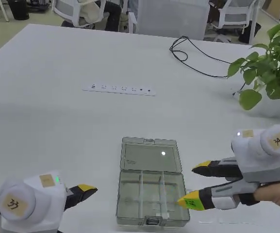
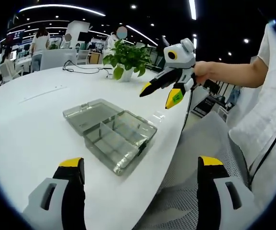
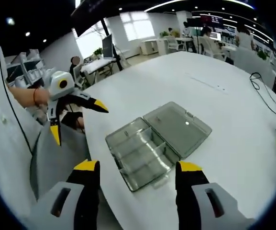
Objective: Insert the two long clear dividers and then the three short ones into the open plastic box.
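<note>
The clear plastic box (image 1: 152, 196) lies open near the table's front edge, its lid (image 1: 151, 154) folded flat behind it. Clear dividers stand inside the base, splitting it into compartments. My right gripper (image 1: 194, 186) hovers just right of the base, open and empty, its yellow tips pointing left. My left gripper (image 1: 89, 189) sits at the bottom left, apart from the box. In the left gripper view the box (image 2: 111, 132) lies ahead of my wide-open left gripper (image 2: 140, 165). In the right gripper view my right gripper (image 3: 138, 167) is open before the box (image 3: 152, 143).
A white power strip (image 1: 119, 89) lies mid-table, a black cable (image 1: 193, 53) coils at the back, and a potted plant (image 1: 268, 63) stands at the right. Office chairs line the far side. The table's edge (image 2: 166, 163) runs close by the box.
</note>
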### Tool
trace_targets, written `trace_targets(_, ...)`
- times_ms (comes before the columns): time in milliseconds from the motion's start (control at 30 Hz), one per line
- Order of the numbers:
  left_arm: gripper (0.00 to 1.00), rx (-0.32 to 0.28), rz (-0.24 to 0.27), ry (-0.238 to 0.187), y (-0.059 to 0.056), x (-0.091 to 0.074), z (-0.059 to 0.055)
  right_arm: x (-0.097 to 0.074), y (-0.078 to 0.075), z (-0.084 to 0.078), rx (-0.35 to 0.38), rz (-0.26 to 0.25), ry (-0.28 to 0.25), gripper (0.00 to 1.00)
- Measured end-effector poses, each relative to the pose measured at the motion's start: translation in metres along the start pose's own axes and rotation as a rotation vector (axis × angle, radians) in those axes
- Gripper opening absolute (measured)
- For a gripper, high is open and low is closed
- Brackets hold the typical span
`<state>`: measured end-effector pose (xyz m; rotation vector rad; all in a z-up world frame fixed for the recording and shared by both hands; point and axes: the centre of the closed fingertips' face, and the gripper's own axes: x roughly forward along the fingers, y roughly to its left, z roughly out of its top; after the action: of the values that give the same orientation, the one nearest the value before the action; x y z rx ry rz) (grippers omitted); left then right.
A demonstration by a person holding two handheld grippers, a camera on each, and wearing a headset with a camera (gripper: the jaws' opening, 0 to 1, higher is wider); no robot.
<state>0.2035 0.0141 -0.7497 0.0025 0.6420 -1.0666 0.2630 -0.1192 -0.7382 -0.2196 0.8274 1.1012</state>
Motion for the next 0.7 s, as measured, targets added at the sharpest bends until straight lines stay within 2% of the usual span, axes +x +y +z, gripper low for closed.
trace_targets(200,1.0,0.001,-0.003,0.006,0.0,0.001,-0.001,-0.006,-0.005,-0.024,-0.092,0.03,0.08,0.67)
trace_targets(233,1.0,0.0,-0.003,0.008,0.0,0.001,-0.001,-0.006,-0.006,-0.03,-0.127,0.037,0.098,0.68)
trace_targets(433,1.0,-0.004,-0.001,0.006,-0.001,0.002,-0.001,-0.003,-0.011,-0.052,-0.24,0.07,0.184,0.68)
trace_targets(533,1.0,-0.002,-0.002,0.004,-0.002,0.002,-0.001,0.0,-0.015,-0.068,-0.31,0.076,0.257,0.64)
trace_targets(567,1.0,-0.002,-0.003,0.002,-0.002,0.002,0.0,0.002,-0.017,-0.071,-0.348,0.075,0.273,0.64)
trace_targets(700,1.0,-0.009,0.0,0.004,-0.001,0.002,-0.001,0.008,-0.024,-0.085,-0.418,0.084,0.335,0.58)
